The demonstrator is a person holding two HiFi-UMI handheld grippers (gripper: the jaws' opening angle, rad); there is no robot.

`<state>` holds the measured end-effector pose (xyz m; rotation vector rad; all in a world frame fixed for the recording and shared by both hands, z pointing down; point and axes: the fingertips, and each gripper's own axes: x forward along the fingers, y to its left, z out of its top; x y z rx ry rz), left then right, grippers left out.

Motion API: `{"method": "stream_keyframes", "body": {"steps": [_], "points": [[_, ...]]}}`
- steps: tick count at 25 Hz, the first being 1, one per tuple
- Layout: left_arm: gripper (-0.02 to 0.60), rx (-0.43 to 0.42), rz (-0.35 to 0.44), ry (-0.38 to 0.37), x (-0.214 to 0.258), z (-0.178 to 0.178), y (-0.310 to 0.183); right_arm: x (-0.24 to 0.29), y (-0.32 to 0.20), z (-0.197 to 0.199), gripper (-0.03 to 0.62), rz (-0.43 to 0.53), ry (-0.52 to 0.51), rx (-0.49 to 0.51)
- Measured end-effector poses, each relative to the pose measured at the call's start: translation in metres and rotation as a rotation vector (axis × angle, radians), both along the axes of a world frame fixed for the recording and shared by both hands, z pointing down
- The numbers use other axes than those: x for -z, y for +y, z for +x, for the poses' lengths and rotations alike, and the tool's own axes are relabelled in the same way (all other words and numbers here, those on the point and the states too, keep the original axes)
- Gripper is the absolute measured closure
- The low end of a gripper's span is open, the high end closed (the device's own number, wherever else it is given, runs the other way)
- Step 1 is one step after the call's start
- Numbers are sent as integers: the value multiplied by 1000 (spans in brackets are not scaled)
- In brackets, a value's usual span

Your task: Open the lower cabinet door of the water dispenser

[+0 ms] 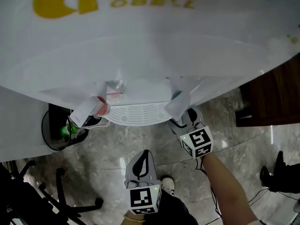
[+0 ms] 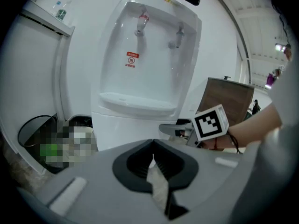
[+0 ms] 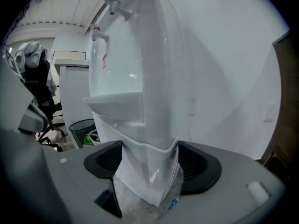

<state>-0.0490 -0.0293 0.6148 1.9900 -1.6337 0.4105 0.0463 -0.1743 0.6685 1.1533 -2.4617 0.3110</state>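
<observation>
Left tongs (image 2: pixel 153 144) clenched, empty, at lower centre of frame. Right tongs (image 3: pixel 148 152) released; the corner of the water dispenser (image 3: pixel 140 78) shows between them. Lower cabinet door (image 2: pixel 126 129) shut, mid-frame.

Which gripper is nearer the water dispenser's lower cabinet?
Right. The right gripper is at a front corner of the lower cabinet, open jaws either side of it; the left gripper, shut, hangs back, apart from its front.

Seen from above, the water dispenser (image 1: pixel 140 55) hides its own lower cabinet door (image 2: pixel 122 130). The left gripper (image 2: pixel 153 146) body covers that door's bottom edge. The red label (image 2: pixel 132 59) print is too small to read.
</observation>
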Motion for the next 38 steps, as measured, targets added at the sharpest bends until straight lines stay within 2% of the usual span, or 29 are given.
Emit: {"method": "stream_keyframes", "body": {"steps": [3, 9, 13, 18, 22, 26, 29, 38], "points": [[575, -2, 9, 7, 0, 4, -6, 0, 1, 0, 217, -4, -12, 15], [574, -1, -12, 12, 3, 8, 8, 4, 24, 5, 252, -47, -28, -82], [574, 17, -30, 19, 12, 2, 26, 5, 74, 9, 307, -86, -41, -121], [574, 54, -30, 20, 24, -12, 56, 6, 154, -8, 402, -172, -39, -103], [574, 87, -26, -1, 34, -29, 86, 7, 207, -39, 418, -240, -64, -68], [574, 98, -11, -25, 43, -46, 111, 8, 251, -78, 422, -293, -78, 9], [574, 113, -5, -41, 48, -61, 126, 9, 279, -113, 471, -305, -72, 122], [574, 235, 10, -72, 47, -115, 141, 7, 306, -215, 536, -257, -100, 464]]}}
